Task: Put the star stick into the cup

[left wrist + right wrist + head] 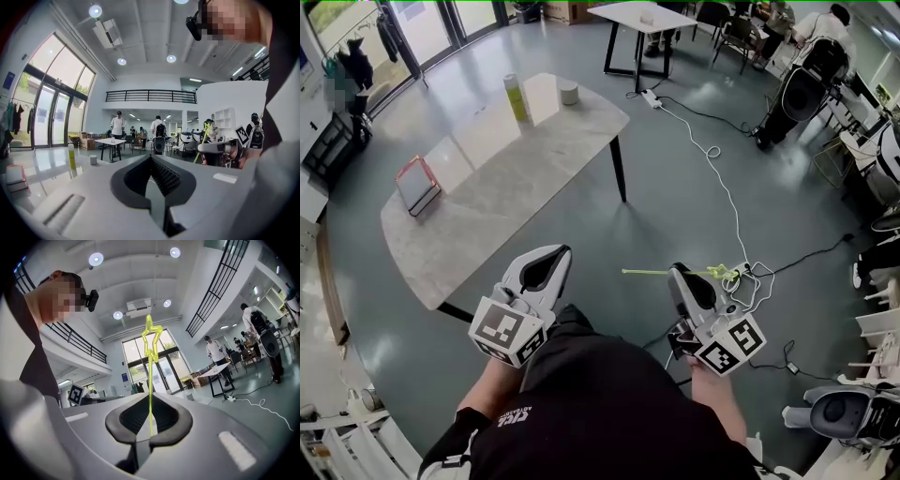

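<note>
Head view: right gripper [678,272] has its jaws pressed on the star stick [652,272], a thin yellow-green rod lying roughly level across the jaw tips, star end out to the person's right. It is over the floor, in front of the person's body and short of the table [534,178]. Left gripper [562,251] has its jaws together with nothing in them, and sits just short of the table's near edge. The cup [569,92], small and pale, stands at the far end of the table beside a yellow-green bottle [516,97], well apart from both grippers.

Left gripper view: the jaw tips meet and the hollow between the pads is empty. The cup [93,160] shows far off on the tabletop, upright. The star stick [202,145] shows at right, in the other gripper.

Right gripper view: the jaws are closed on the thin shaft and the stick [150,380] rises straight up from them, star on top. The grip looks firm and centred.

Progress: the pickup is done and the stick is in the right gripper's hold. Nothing is in the cup yet. My read is that what is left is the carry across the table to the cup, turning the stick to point down, lowering it into the mouth and letting go. That is an early stage, roughly a third of the way.
</note>
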The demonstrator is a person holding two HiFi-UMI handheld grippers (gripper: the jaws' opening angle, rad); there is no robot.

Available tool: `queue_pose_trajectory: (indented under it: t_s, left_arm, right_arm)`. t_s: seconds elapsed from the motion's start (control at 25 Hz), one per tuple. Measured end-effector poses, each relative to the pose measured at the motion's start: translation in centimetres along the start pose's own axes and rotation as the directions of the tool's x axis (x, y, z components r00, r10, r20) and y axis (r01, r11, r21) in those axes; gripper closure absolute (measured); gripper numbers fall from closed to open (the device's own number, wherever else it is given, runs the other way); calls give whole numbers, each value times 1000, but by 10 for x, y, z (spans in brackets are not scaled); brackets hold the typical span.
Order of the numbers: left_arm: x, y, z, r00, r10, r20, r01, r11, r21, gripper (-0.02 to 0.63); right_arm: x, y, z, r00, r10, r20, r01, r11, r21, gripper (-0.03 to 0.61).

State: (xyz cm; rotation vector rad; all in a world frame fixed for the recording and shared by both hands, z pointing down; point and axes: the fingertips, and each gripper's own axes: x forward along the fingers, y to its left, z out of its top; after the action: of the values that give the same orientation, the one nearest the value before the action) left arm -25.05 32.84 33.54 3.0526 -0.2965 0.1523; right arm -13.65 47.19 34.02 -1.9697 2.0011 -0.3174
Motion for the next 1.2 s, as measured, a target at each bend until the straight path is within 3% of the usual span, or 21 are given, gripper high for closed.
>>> queue_pose_trajectory:
  t_s: [0.56,1.2]
  left_arm:
    - [74,40,4,1000,4,11,-4,999,-34,612]
    - [168,183,26,1000,2,25,-1,999,-54,612]
  right_arm:
    - [52,-56,5,999,16,-33,-15,999,34,549]
    - [221,-131,38,998,-3,-61,3,1000,7,549]
